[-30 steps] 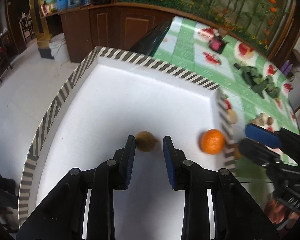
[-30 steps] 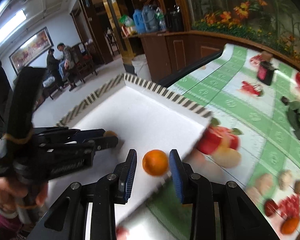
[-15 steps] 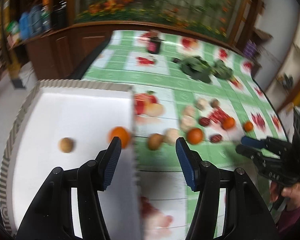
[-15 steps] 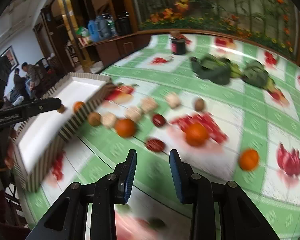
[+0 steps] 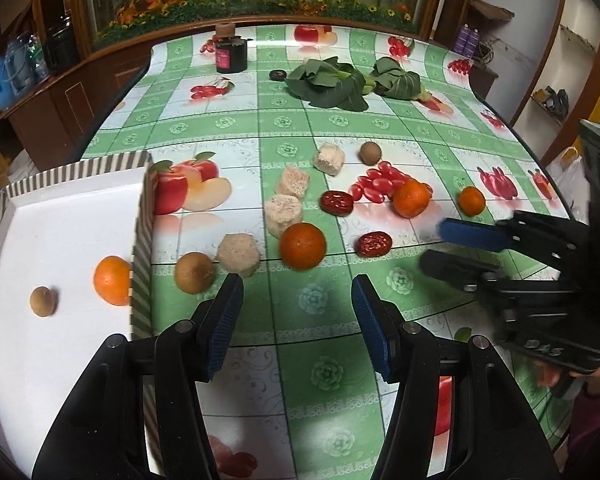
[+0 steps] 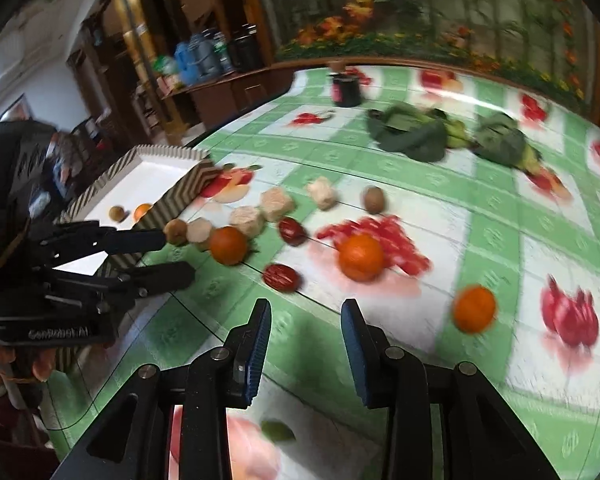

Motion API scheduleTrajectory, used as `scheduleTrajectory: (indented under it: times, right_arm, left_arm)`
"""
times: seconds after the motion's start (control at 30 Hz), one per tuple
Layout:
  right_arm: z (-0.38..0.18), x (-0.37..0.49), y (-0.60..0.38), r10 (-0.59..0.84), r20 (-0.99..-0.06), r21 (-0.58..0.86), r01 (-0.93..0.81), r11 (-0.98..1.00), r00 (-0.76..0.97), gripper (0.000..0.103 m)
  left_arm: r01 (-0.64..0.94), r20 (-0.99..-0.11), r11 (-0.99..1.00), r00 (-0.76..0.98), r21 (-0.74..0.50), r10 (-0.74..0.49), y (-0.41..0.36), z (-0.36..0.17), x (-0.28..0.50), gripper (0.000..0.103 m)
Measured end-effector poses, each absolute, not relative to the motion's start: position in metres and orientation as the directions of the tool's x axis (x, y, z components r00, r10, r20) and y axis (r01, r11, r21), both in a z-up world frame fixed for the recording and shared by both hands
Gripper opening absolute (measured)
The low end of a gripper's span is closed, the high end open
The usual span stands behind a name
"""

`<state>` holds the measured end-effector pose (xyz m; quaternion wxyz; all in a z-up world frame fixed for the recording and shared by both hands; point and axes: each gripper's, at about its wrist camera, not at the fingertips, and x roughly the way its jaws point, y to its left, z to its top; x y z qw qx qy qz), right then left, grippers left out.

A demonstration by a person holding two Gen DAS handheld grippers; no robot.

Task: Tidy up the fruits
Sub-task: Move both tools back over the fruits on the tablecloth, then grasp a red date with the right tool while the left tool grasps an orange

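Lettering "DAS" (partial), right tongs (image 5: pixel 430 246)

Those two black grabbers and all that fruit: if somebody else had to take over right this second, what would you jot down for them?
Left gripper: open, nothing between its fingers, over the tablecloth near the tray.
Right gripper: jaws opening, nothing between them, over the table.
Done: one orange and one small brown fruit lie in the white striped tray.
Left on the table: three oranges, the nearest just ahead of the left gripper, a brown fruit beside the tray wall, another brown fruit farther back, two red dates, pale chunks, and leafy greens at the far end.
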<state>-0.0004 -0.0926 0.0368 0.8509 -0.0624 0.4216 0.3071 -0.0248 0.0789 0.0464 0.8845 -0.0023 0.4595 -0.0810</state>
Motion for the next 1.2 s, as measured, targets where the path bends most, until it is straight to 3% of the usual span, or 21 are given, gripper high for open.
scheduleTrajectory:
  times: [0.3, 0.4, 0.43, 0.7, 1.2]
  right_arm:
    - [0.011, 0.025, -0.055, 0.443, -0.79, 0.1, -0.625, 0.775, 0.423, 0.035]
    - [0.008, 0.022, -0.054, 0.421, -0.794, 0.064, -0.628, 0.776, 0.439, 0.027]
    - [0.009, 0.02, -0.055, 0.416, -0.794, 0.053, -0.631, 0.774, 0.443, 0.018]
    - [0.014, 0.018, -0.08, 0.482, -0.767, 0.142, -0.621, 0.771, 0.423, 0.018]
    - [0.009, 0.025, -0.07, 0.459, -0.783, 0.117, -0.626, 0.771, 0.419, 0.019]
  left_arm:
    - [0.138, -0.813, 0.986, 0.562, -0.089, -0.152, 0.08, 0.047, -0.02, 0.056]
    - [0.15, -0.817, 0.985, 0.554, -0.09, -0.159, 0.073, 0.044, -0.016, 0.056]
    - [0.152, -0.819, 0.984, 0.551, -0.088, -0.158, 0.07, 0.043, -0.014, 0.056]
    - [0.155, -0.826, 0.985, 0.543, -0.075, -0.149, 0.06, 0.039, -0.005, 0.056]
    - [0.16, -0.836, 0.985, 0.53, -0.069, -0.145, 0.054, 0.035, 0.002, 0.056]
